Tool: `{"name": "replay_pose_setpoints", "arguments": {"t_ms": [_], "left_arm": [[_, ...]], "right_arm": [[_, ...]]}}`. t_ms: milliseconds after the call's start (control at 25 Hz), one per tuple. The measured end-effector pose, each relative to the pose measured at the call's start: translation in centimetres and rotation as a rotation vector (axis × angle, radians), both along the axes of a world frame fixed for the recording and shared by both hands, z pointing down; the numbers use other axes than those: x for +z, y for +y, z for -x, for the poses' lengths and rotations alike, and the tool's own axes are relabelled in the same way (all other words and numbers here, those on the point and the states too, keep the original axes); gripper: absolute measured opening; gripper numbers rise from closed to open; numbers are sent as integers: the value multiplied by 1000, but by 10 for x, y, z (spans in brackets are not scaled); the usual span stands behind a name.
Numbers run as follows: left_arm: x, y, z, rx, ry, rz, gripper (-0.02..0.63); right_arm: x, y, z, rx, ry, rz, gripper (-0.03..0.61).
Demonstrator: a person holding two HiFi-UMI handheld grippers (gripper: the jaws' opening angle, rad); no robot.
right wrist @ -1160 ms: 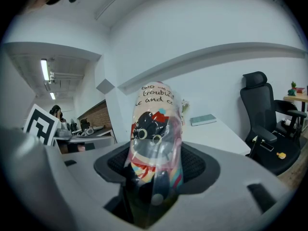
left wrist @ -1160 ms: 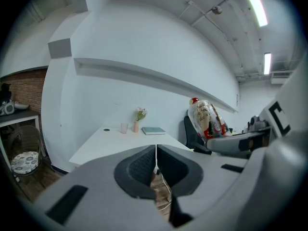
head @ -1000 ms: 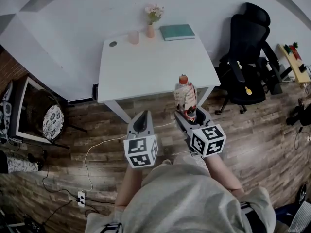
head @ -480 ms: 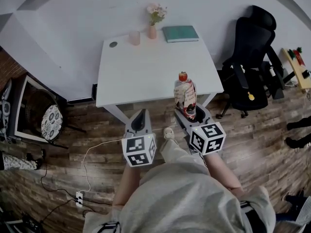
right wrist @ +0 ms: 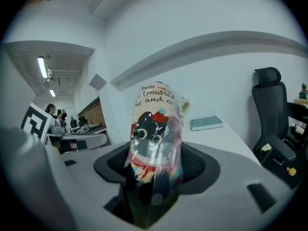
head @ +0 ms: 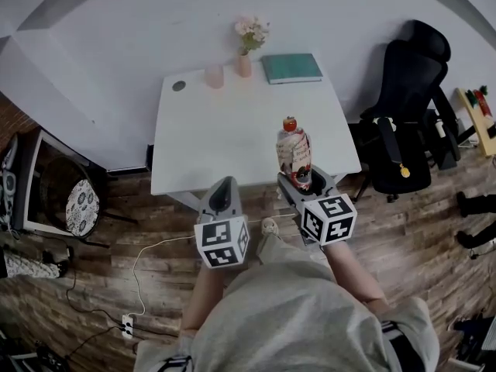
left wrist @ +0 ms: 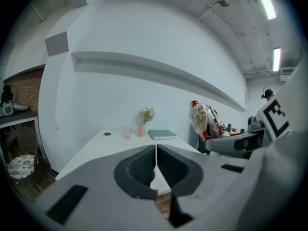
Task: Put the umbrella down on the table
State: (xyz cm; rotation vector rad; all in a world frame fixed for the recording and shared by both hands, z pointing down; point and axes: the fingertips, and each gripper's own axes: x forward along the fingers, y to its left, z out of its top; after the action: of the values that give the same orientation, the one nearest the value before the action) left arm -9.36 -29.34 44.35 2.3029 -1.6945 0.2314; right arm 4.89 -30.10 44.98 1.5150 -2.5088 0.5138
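Note:
A folded umbrella in a clear printed sleeve with a red tip stands upright in my right gripper, whose jaws are shut on its lower end. In the right gripper view the umbrella fills the middle, between the dark pads. It hangs over the near right edge of the white table. My left gripper is shut and holds nothing, its jaws pressed together just short of the table's front edge.
At the table's far edge stand a pink cup, a small vase with flowers and a teal book. A black office chair is to the right, a round-cushioned chair to the left. A white cable runs over the wooden floor.
Both grippers have moved forward toward the table, the umbrella carried along and now over the table's near right edge. The person has stepped closer; a foot shows between the grippers.

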Motion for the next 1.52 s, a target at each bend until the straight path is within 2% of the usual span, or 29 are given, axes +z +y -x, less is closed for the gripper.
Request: {"name": "replay_pose_setpoints", "arguments": {"t_ms": [680, 1520], "left_arm": [[7, -97, -10, -44, 0, 45, 9], [34, -169, -4, -90, 1, 109, 9]], "right_arm": [[36, -122, -12, -40, 52, 81, 273], [125, -231, -2, -107, 171, 228, 273]]}}
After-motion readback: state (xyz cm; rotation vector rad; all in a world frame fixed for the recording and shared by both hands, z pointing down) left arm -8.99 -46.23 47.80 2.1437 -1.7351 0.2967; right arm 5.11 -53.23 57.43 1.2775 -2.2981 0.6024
